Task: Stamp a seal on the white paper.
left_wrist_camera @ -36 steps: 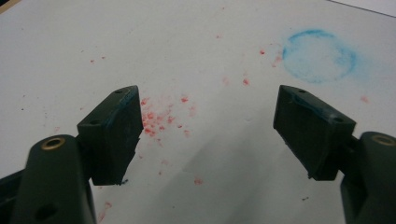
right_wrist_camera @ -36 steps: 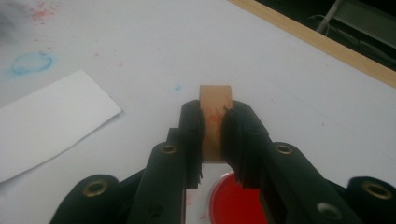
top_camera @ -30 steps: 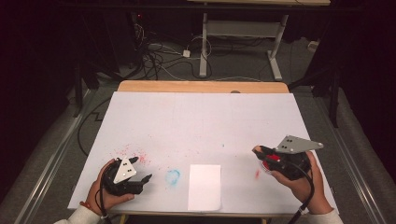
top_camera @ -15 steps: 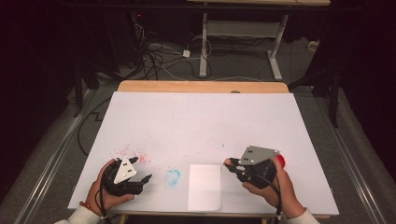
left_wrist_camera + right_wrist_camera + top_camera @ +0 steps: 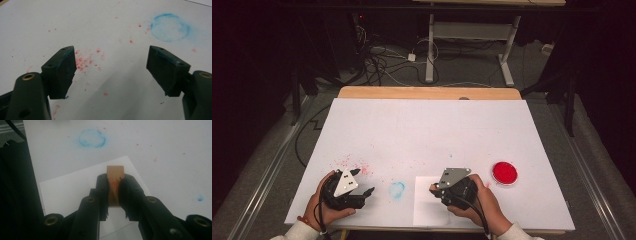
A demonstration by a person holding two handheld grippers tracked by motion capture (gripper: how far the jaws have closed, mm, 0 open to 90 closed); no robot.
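A dim room surrounds a brightly lit worktop (image 5: 432,130) covered by a white sheet, with a strip of pale wood (image 5: 427,93) showing along its far edge. The sheet carries faint red speckles and a smudged blue ring (image 5: 397,189). Beyond it, a grey carpeted floor (image 5: 472,70) holds a tangle of dark and white cables (image 5: 387,60). A white metal desk frame (image 5: 467,35) stands at the back, its legs resting on flat feet. Metal rails (image 5: 262,175) run along the floor on both sides. The far walls are lost in darkness, possibly hung with black curtains.
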